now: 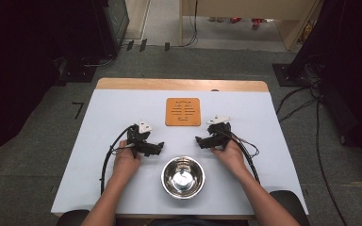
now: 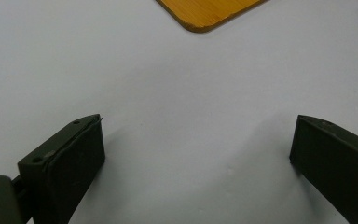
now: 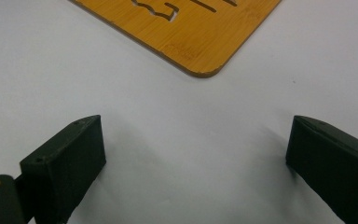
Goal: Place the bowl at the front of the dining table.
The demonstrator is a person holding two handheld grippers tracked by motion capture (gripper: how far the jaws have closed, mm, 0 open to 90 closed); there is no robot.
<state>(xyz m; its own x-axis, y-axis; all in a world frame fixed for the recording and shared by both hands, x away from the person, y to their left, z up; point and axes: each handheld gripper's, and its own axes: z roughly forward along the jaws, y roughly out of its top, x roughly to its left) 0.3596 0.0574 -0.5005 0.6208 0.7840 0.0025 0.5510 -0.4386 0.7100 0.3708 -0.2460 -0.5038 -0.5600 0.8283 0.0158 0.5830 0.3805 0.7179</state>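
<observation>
A shiny steel bowl (image 1: 183, 176) sits empty near the table's front edge, between the two hands. Behind it, at mid-table, lies a square bamboo trivet (image 1: 183, 111) with slots cut in it. My left gripper (image 1: 156, 149) rests on the table left of the bowl, pointing right; its jaws stand wide apart with bare white table between them (image 2: 196, 140), and a trivet corner (image 2: 209, 14) shows ahead. My right gripper (image 1: 201, 141) rests right of the bowl, pointing left, open and empty (image 3: 196, 140), with the trivet (image 3: 191, 32) just ahead.
The white table (image 1: 113, 108) has a wooden strip along its far edge. Black cables trail from both grippers toward the person. Dark equipment and floor cables surround the table.
</observation>
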